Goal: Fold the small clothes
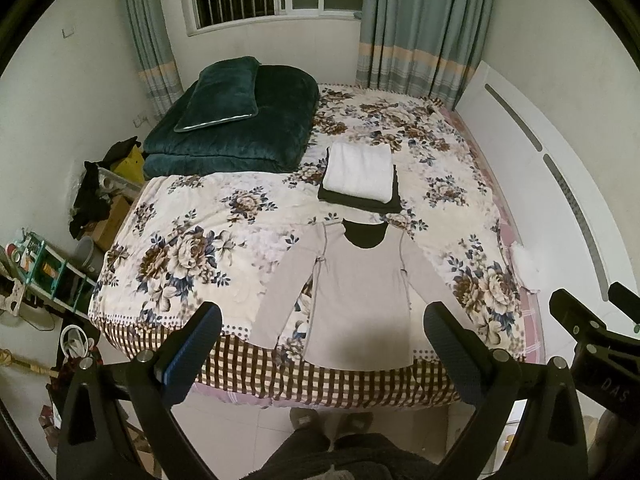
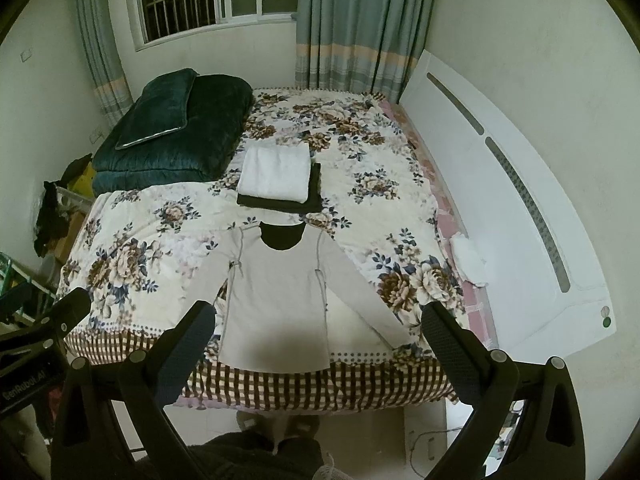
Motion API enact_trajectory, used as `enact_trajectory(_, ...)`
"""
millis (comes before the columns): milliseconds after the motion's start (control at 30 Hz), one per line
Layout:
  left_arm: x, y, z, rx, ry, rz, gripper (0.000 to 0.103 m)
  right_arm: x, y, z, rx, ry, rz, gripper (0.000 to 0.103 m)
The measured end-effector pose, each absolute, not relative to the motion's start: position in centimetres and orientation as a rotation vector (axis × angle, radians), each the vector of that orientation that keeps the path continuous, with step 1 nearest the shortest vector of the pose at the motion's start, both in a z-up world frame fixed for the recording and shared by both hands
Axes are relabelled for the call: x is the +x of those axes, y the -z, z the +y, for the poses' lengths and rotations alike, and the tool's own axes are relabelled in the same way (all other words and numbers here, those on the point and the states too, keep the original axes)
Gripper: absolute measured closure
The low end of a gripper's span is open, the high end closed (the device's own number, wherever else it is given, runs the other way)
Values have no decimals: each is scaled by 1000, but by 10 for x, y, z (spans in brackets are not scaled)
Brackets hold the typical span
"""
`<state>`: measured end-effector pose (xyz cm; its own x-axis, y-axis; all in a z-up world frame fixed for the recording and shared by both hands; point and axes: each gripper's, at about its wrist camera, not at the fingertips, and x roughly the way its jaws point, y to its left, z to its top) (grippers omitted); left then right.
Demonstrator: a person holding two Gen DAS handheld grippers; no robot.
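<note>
A light grey long-sleeved top point(image 1: 360, 292) lies flat on the floral bedspread point(image 1: 188, 216) near the bed's front edge, sleeves spread down and out, dark inside showing at the neck. It also shows in the right wrist view point(image 2: 276, 300). My left gripper point(image 1: 322, 320) is open and empty, held above the hem of the top. My right gripper point(image 2: 318, 320) is open and empty, also above the hem. A folded white garment point(image 1: 358, 172) rests on a folded dark one point(image 1: 360, 202) just behind the top.
A dark green folded quilt with a pillow point(image 1: 236, 120) sits at the back left of the bed. A white headboard point(image 2: 500, 184) runs along the right. Cluttered shelves and boxes point(image 1: 60, 264) stand on the floor to the left. My slippered feet point(image 1: 332, 420) are at the bed's front edge.
</note>
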<state>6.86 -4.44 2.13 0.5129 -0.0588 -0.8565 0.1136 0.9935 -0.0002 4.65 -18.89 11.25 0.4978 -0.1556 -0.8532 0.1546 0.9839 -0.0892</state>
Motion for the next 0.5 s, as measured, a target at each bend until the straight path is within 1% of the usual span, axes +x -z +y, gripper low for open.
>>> enact_trajectory(133, 87, -6, -46, 88, 100, 985, 0, 65, -114, -184, 27, 206, 1044, 0)
enact_trajectory(300, 115, 48, -39, 123, 97, 923, 0, 92, -71, -210, 155, 280, 1071, 0)
enact_trajectory(433, 142, 122, -42, 165, 75, 961, 0, 98, 10, -267, 295, 424, 1145, 0)
enact_trajectory(500, 164, 172, -55, 200, 50, 997, 0, 99, 60, -306, 377, 494, 1193, 0)
